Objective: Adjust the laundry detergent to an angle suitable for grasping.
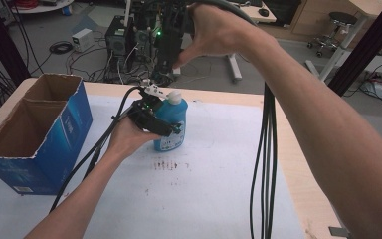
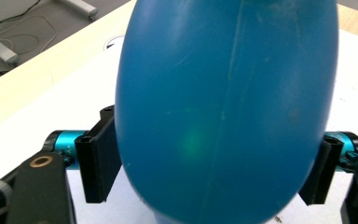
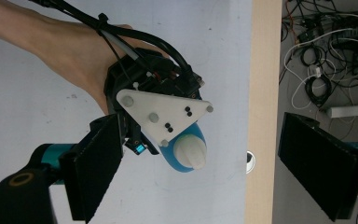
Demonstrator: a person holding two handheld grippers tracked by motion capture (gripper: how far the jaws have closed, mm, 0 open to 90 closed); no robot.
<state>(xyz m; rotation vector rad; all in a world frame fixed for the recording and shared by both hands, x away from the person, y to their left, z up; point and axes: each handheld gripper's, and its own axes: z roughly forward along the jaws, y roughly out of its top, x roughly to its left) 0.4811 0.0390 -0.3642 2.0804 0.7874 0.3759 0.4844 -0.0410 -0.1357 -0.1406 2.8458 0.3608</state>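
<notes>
One open cardboard box [image 1: 35, 134] at the surface's [image 1: 214, 199] left. One blue bottle [image 1: 171, 124] mid-surface, upright, long axis vertical, white cap [image 1: 174, 96] up. Left hand-held gripper [image 1: 156, 119] clamps the bottle's body. Right hand-held gripper [image 1: 163, 74] hangs above the far edge, jaws spread wide, holding nothing.

left claw [image 2: 209, 163] | jaws clamp blue bottle [image 2: 223, 107] | over white table [image 2: 51, 107]

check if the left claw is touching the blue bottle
Touching: the left gripper view shows the left claw with both jaws pressed against the blue bottle.
</notes>
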